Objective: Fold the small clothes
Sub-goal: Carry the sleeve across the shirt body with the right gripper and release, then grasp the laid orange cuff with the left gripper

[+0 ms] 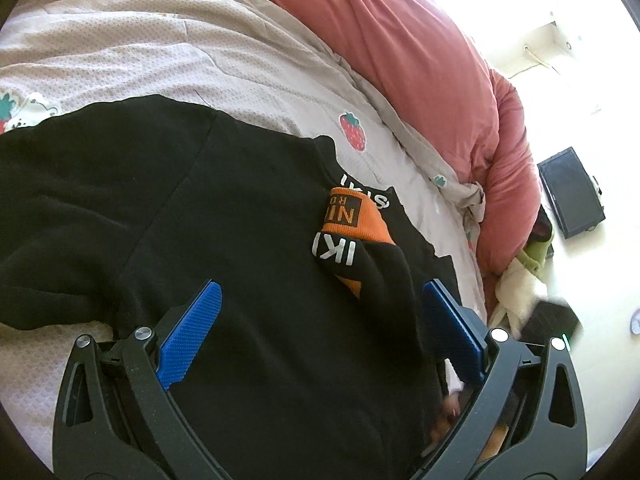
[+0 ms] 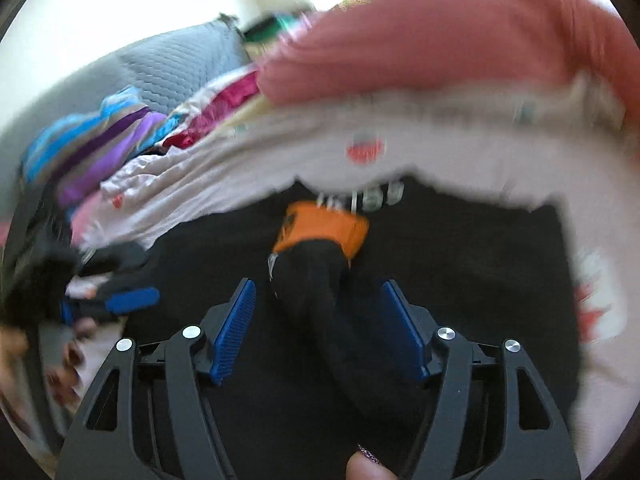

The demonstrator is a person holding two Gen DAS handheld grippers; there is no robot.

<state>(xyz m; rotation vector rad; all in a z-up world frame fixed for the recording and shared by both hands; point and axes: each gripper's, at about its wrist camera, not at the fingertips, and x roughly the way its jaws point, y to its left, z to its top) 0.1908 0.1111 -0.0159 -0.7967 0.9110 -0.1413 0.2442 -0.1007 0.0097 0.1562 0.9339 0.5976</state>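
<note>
My right tongs (image 2: 320, 320) and left tongs (image 1: 320, 320) both gape unclenched over the black garment (image 1: 200, 220) on the bed (image 1: 160, 60), its sleeve (image 2: 316, 276) just laid inward, so smoothing and folding the body likely follows.

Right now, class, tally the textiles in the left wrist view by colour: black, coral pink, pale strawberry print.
Black: 2, the black garment and the black-and-orange sock
Coral pink: 1, the pink duvet
Strawberry print: 1, the bedsheet
Total: 4
</note>
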